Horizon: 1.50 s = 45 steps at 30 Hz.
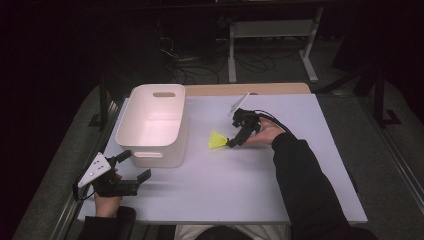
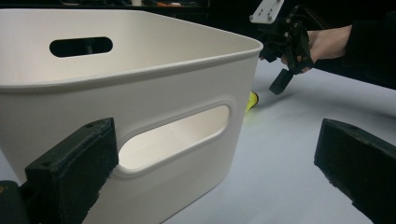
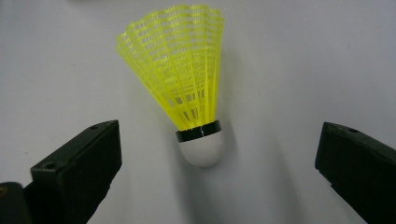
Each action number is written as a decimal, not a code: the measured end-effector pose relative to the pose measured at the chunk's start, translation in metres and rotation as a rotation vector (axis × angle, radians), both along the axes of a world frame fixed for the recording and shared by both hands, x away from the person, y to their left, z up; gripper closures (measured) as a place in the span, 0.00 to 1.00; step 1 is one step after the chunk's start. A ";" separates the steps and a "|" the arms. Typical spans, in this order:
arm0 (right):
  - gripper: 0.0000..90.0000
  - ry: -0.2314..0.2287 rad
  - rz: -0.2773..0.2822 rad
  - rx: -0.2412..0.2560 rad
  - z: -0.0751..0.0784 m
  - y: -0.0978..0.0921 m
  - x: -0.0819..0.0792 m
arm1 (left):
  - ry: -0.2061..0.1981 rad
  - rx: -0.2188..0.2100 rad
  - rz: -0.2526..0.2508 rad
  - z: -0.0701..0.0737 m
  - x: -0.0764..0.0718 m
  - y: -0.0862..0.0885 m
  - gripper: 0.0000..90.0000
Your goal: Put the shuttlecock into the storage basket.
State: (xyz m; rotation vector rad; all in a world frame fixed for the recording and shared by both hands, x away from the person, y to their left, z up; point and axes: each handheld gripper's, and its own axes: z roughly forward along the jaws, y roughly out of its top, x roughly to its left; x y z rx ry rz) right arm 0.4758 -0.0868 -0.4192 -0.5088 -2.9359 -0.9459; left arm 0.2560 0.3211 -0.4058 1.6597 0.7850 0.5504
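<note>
Right claw (image 1: 233, 142) is down on the tabletop (image 1: 240, 185), jaws spread wide with nothing between them yet, the yellow shuttlecock (image 3: 187, 88) lying just ahead with its white cork toward them. From above, the shuttlecock sits at about 3 o'clock from the white bin (image 1: 152, 125). Left claw (image 1: 134, 165) hangs wide open and empty near the bin's near handle, possibly brushing the wall.

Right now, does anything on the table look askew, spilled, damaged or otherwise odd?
Nothing stands out. The yellow shuttlecock lies on its side on the table, skirt intact, between the open jaws of the right gripper, not yet gripped. The white bin sits upright, with no cracks visible. The left gripper hangs open by the bin's near handle.
</note>
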 end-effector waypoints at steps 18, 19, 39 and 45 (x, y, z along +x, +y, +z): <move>0.20 -0.003 0.060 -0.053 -0.002 0.001 -0.002 | -0.001 -0.001 0.002 0.000 0.000 0.000 0.00; 0.21 -0.003 0.064 -0.053 -0.003 0.001 -0.002 | -0.001 -0.001 0.002 0.000 0.000 0.000 0.00; 0.44 0.020 0.119 -0.105 -0.009 0.011 -0.004 | 0.003 0.002 0.002 0.000 0.000 0.000 0.00; 0.57 0.039 0.127 -0.099 -0.010 0.013 -0.002 | 0.003 0.002 0.003 0.000 0.000 0.000 0.00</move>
